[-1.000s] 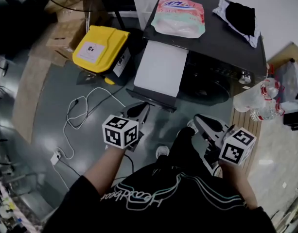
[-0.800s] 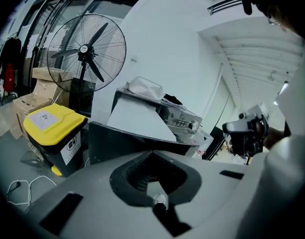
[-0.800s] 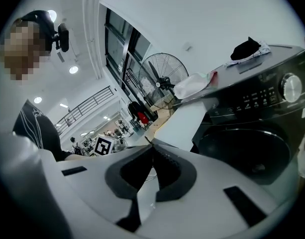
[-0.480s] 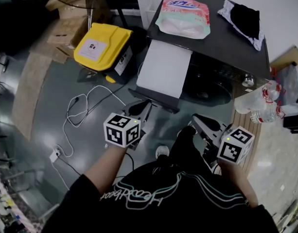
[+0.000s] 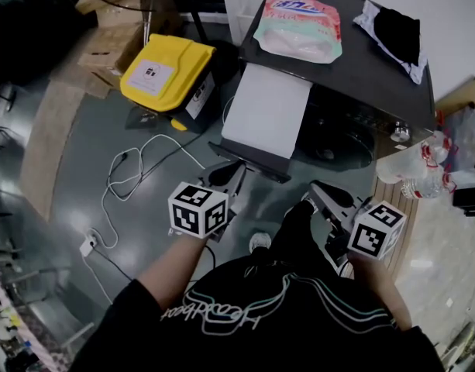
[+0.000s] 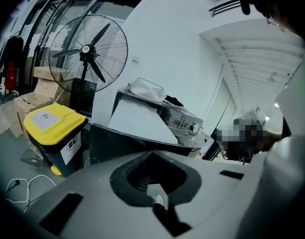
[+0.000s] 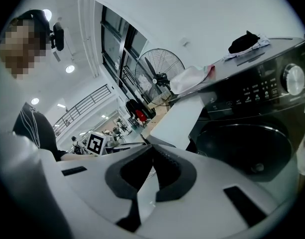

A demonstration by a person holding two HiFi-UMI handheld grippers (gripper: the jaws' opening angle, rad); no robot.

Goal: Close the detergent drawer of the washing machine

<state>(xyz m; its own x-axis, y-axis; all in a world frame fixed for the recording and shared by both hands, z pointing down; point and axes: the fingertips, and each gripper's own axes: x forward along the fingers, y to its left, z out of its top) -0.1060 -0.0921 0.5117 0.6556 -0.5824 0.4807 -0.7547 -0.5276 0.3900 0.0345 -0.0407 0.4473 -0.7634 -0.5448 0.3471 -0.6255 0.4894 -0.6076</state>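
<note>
The dark washing machine [image 5: 361, 80] stands ahead of me, its detergent drawer [image 5: 266, 118] pulled far out, white on top with a dark front panel. My left gripper [image 5: 235, 169] hovers just short of that front panel, jaws shut and empty. My right gripper [image 5: 315, 189] is lower right of the drawer, in front of the round door [image 5: 342, 142], also shut on nothing. In the left gripper view the drawer [image 6: 137, 119] fills the middle beyond the gripper [image 6: 152, 154]. The right gripper view shows the drawer [image 7: 179, 119] left of the door [image 7: 247, 146], past the gripper [image 7: 153, 148].
A detergent pouch [image 5: 299, 25] and a black cloth [image 5: 396, 31] lie on the machine's top. A yellow-lidded bin [image 5: 166, 74] stands left of the drawer, with a white cable [image 5: 125, 180] on the floor. Plastic bottles [image 5: 423, 161] sit right of the machine. A standing fan [image 6: 87, 54] is behind the bin.
Hardly anything differs: the view has shifted a little, and both grippers stay shut in about the same places before the drawer.
</note>
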